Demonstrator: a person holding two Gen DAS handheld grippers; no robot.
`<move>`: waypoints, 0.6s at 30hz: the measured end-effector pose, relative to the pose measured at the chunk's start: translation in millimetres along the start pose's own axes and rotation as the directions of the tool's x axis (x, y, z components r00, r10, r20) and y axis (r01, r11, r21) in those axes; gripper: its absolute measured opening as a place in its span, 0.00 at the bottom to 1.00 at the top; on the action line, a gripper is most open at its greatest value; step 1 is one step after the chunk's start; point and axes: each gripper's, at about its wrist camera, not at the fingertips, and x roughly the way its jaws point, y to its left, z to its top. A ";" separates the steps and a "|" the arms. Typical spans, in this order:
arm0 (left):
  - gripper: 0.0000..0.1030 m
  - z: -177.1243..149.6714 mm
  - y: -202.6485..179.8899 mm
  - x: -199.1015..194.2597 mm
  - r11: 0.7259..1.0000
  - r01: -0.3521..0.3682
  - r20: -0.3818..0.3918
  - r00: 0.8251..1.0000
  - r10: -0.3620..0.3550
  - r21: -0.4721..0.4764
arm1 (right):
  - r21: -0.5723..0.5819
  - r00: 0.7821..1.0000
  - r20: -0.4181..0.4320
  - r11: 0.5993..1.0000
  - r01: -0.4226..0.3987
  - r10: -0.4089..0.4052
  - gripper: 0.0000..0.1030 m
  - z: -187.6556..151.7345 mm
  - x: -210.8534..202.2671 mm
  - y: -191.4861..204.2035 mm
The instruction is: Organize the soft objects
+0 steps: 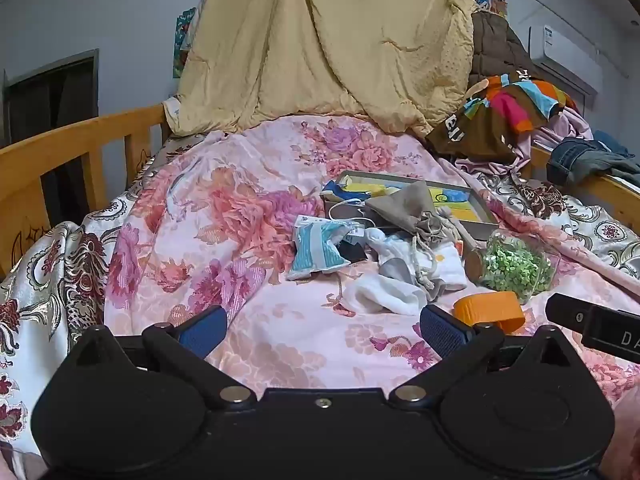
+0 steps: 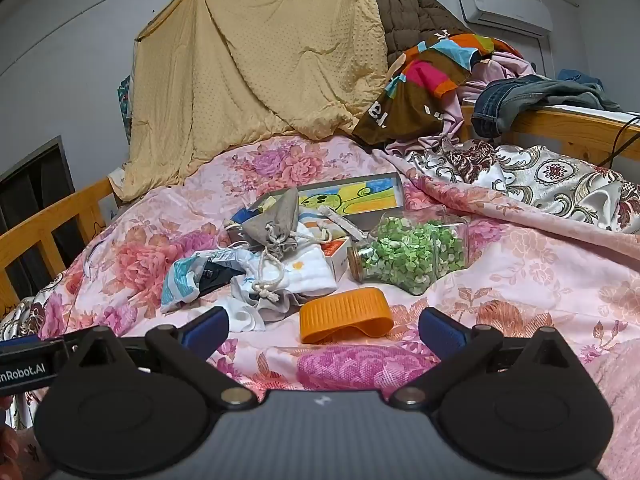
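Observation:
A heap of small things lies on the pink floral quilt (image 1: 256, 240). It holds a grey drawstring pouch (image 1: 408, 208) (image 2: 280, 220), white cloths (image 1: 384, 296) (image 2: 308, 268), a blue-and-white packet (image 1: 316, 248) (image 2: 180, 280) and an orange ribbed ring (image 1: 490, 308) (image 2: 344, 314). My left gripper (image 1: 322, 326) hangs open just short of the white cloths, nothing between its blue pads. My right gripper (image 2: 322, 326) is open too, with the orange ring lying just beyond its fingertips. Part of the right gripper's body (image 1: 600, 326) shows at the right edge of the left wrist view.
A shallow box with a colourful drawing (image 1: 452, 196) (image 2: 356, 196) sits behind the heap. A glass jar of green bits (image 1: 514, 264) (image 2: 412, 252) lies on its side. Wooden bed rails (image 1: 80, 148) (image 2: 560, 128) flank the bed; a yellow blanket (image 1: 320, 40) hangs at the head, clothes (image 2: 440, 80) are piled at the right.

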 end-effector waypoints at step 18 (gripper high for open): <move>0.99 0.0 0.0 0.0 1.000 0.000 -0.002 1.000 0.000 -0.001 | -0.002 1.000 -0.004 1.000 0.002 -0.002 1.00 -0.2 1.3 0.7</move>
